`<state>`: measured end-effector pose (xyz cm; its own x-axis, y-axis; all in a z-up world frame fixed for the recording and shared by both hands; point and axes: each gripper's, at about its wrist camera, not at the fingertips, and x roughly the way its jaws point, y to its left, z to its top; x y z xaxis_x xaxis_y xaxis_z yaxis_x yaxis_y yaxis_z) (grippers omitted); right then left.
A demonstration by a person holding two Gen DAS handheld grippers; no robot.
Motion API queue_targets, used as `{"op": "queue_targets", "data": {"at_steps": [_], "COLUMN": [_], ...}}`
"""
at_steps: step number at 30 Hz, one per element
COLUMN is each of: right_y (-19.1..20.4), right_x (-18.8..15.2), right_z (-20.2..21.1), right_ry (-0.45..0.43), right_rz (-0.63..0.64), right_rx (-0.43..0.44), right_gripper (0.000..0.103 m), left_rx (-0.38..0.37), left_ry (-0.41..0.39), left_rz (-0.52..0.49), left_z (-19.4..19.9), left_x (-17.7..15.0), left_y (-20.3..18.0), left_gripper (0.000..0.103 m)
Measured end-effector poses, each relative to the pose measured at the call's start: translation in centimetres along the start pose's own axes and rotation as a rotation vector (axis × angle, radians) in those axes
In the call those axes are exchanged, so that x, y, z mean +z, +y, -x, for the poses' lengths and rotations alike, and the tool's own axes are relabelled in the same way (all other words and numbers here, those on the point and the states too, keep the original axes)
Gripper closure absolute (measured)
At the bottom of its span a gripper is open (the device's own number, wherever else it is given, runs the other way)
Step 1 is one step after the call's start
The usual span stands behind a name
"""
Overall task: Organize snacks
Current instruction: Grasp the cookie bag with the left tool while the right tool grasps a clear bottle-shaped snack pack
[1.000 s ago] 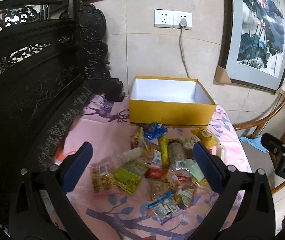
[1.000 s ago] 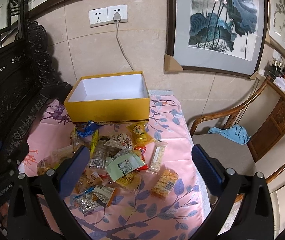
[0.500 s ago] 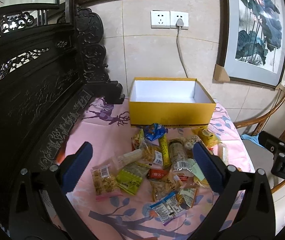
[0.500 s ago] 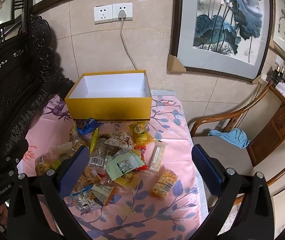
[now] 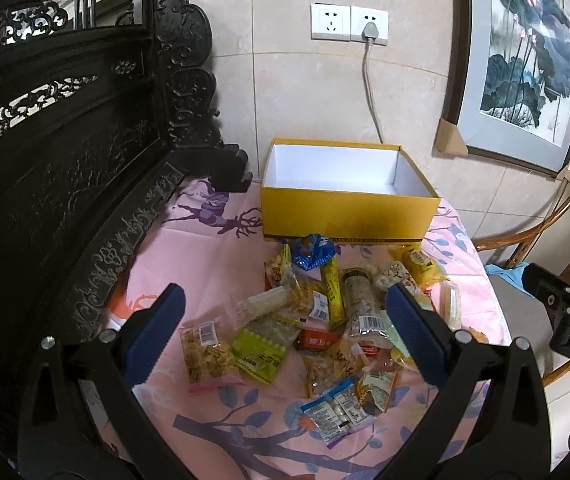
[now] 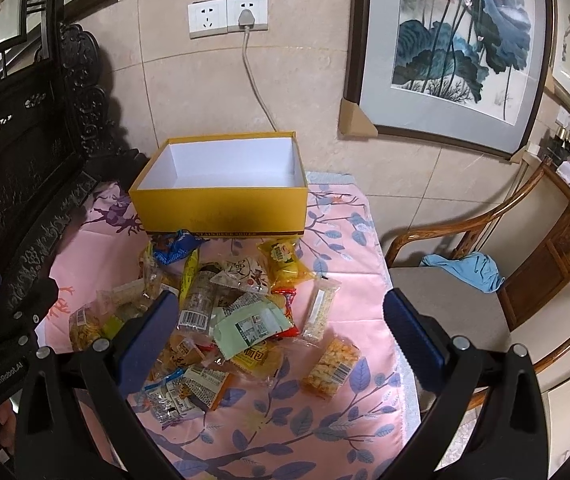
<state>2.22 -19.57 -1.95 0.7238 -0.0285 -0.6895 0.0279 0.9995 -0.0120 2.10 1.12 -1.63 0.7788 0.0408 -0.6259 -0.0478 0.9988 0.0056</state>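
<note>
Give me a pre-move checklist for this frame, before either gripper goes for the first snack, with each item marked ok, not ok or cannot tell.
1. Left gripper open and holding nothing: ok.
2. Right gripper open and holding nothing: ok.
3. Yellow box open at the top, with only white interior showing: ok.
4. Snack pile on the pink tablecloth, in front of the box: ok.
5. A packet lying apart for an easy first pick: ok, the orange cracker packet lies at the pile's right edge, nothing on it.
6. Overlapped packets in the middle free to lift singly: cannot tell.
</note>
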Motion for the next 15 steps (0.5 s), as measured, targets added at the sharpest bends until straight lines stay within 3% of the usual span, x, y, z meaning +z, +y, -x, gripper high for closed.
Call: {"op": "queue_targets", "data": {"at_steps": [6,11,15], "right_y": [-0.1,1.4,3.9], "right_x": [-0.3,-2.1,-4.0], "right_z": [-1.5,-6.1,-10.9], "right_ry": [0.001,0.052,0.133], "right_rz": [0.006,0.161,0.32], "right_rx": [0.017,0.294,0.341], "right_gripper": [0.001,0.001,0.001], "left_rx": [0.006,0.089,0.122], "left_ry": [0.008,0.076,0.152], "left_rz": [-0.011,-0.038,0.036], "left_z": [-0.7,-2.2,-3.5], "left_x": [-0.4,-3.6,-6.9], "left_y": [0.1,2.0,4.6], "left_gripper": [0.002,0.002,0.002]}}
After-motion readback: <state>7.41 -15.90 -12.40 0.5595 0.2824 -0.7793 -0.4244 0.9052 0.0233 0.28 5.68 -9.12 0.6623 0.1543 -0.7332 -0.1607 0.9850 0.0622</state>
